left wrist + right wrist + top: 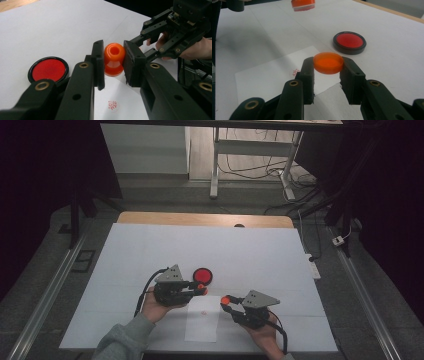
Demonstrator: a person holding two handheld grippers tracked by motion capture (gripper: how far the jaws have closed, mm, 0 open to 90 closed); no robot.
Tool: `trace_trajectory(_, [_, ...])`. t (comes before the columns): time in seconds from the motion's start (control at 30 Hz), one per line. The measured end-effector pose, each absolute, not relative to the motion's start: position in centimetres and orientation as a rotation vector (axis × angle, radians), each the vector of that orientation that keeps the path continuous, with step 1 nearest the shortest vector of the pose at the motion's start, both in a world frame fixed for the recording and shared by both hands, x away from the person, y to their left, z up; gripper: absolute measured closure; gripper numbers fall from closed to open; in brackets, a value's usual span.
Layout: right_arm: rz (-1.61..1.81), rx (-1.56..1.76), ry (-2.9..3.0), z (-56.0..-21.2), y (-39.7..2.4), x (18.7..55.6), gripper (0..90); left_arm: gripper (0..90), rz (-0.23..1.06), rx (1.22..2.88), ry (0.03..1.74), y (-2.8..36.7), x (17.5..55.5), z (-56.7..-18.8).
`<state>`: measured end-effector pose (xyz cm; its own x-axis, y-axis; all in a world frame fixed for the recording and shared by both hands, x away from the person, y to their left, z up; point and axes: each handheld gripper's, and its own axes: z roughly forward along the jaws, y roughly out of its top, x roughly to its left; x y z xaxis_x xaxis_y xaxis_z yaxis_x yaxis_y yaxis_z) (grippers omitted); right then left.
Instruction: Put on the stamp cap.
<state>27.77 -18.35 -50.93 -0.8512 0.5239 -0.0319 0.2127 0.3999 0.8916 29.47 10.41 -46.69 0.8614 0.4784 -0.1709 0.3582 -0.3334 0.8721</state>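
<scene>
Left gripper [114,63] clamped on orange plastic stamp body [114,59]; right gripper [327,75] clamped on its round orange cap [328,62]. Both above white paper sheet [202,320] w/ red stamp mark [203,313], near edge of desk [150,250]. Round red ink pad in black case [202,276] just beyond left gripper.

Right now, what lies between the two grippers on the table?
In the high view, a white paper sheet bearing a small red stamp mark lies between the left gripper and right gripper.

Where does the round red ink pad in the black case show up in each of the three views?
High view: the ink pad lies on the white table, just behind the left gripper.
Left gripper view: the ink pad is at lower left, beside the left finger.
Right gripper view: the ink pad is right of centre, beyond the orange cap.
Shared landmark: the red stamp mark on the paper sheet.
</scene>
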Motion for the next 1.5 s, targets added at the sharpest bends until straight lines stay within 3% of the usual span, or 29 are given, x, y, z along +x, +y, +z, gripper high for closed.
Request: trace_trajectory(1.5, [1.440,0.554,2.402,-51.6,-13.9,28.0,64.6,72.0,0.097,1.987,0.575,9.2,28.9,-47.1])
